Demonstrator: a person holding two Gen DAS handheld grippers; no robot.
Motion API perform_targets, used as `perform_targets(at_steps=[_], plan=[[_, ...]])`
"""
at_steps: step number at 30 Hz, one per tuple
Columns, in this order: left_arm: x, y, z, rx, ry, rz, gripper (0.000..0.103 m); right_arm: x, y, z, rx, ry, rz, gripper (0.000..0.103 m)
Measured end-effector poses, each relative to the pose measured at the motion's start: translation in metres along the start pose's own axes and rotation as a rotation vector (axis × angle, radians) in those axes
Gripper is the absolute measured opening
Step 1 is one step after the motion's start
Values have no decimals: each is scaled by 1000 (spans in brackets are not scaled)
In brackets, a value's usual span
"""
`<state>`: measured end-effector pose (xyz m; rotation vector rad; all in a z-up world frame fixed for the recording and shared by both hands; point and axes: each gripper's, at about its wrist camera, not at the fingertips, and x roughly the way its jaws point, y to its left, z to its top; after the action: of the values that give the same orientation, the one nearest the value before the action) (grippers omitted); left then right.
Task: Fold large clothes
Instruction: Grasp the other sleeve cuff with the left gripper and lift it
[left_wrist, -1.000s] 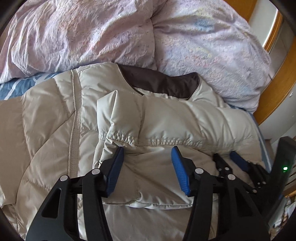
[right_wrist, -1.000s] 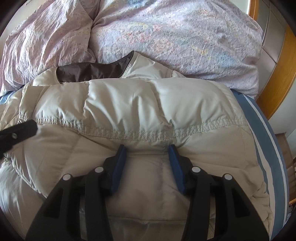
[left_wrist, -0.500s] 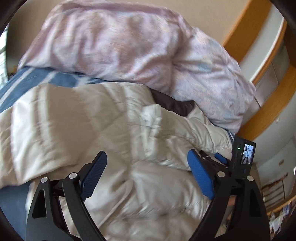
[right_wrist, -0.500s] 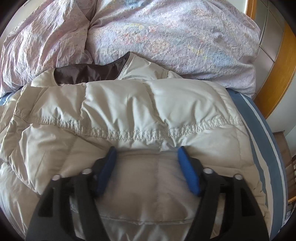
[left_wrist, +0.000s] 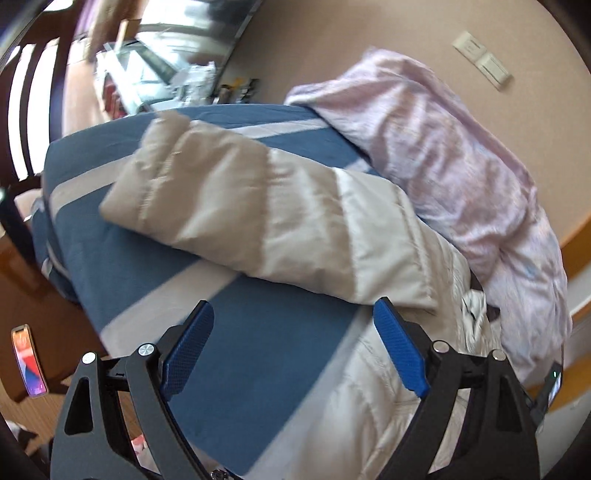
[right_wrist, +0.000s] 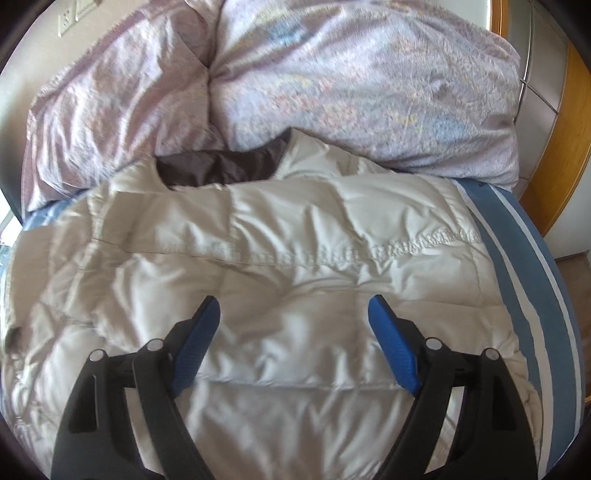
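Both grippers look the same: left gripper (left_wrist: 291, 332) and right gripper (right_wrist: 293, 325) have chunky matte black arms with cut-out slots, shiny round silver pivot screws on top, and long bright blue pads (left_wrist: 186, 354) with a fine grippy cross-hatch texture

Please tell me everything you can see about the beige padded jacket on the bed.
The jacket is a puffy, quilted garment in shiny beige fabric, with stitched seams and a dark brown lining at the neck. It lies flat on the blue striped bed cover, its collar end against the crumpled pink duvet. One sleeve is already folded across the body; the other sleeve stretches out over the cover. The left gripper is open beside it, the right gripper is opening above it; neither holds it.
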<state>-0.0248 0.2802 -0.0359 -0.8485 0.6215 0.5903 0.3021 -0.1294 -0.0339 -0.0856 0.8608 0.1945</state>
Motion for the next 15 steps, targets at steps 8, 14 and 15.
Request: perform_targets(at_steps=[8,14,15], plan=[[14,46,10,-209,-7,10,81,-23,14,2,4,-29,56,83],[13,65,23,-319,-59,-3,74,-30,20,3,1,-43,82,83],[13,69,25,-338,-66,-9,73,-30,21,3,0,-43,85,83]])
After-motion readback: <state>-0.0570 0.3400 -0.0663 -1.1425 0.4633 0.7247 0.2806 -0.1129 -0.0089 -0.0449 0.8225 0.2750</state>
